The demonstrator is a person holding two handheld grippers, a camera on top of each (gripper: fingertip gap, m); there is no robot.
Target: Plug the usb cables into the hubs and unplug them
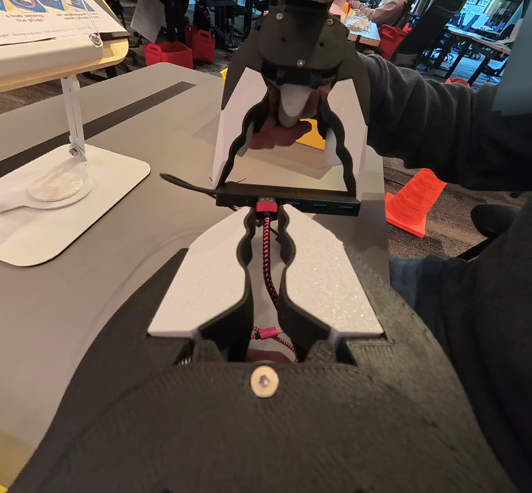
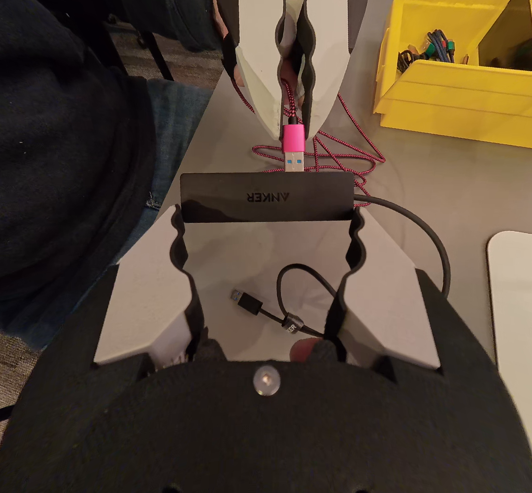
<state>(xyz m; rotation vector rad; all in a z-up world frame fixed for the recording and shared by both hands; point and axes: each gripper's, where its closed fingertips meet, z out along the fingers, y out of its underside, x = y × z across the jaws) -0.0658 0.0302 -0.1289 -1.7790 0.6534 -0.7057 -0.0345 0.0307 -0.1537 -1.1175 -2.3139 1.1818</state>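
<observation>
Your hub (image 2: 266, 196) lies near tabletop (image 1: 129, 214) edge nearest your body, spanned end to end by your right gripper (image 2: 266, 214). Your left gripper (image 1: 266, 211) faces it from opposite side, plug (image 2: 293, 148) pinched at tips, plug nose at hub's port row. Hub's own cable (image 2: 288, 303) loops on tabletop behind hub. Bin (image 2: 449, 87) and document stand (image 1: 69, 191) sit farther in from that edge.
</observation>
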